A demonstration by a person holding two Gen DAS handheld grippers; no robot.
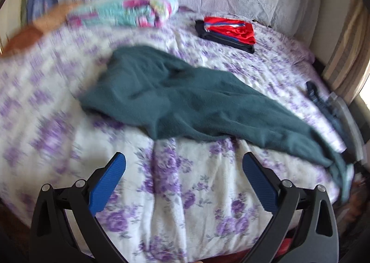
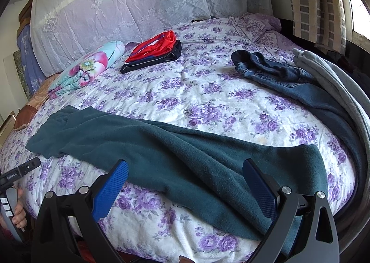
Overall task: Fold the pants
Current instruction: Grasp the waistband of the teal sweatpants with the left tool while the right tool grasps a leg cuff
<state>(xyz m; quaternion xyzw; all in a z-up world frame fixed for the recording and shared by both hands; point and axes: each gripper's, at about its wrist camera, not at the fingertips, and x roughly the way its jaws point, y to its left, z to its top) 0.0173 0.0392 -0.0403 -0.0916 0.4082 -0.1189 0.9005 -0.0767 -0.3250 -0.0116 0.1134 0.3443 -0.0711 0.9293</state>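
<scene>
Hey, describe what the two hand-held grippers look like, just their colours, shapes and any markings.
Both look alike. The left hand-held gripper and right hand-held gripper each have two black angular fingers with triangular cut-outs, silver round pivot pins, and ribbed blue pads. From the right wrist view, the left unit's black body carries small white lettering, too small to read. No cables or sleeves show.

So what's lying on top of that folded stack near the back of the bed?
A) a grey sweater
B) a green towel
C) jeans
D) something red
D: a red garment tops the dark folded stack, while the green pants lie spread out in front.
</scene>
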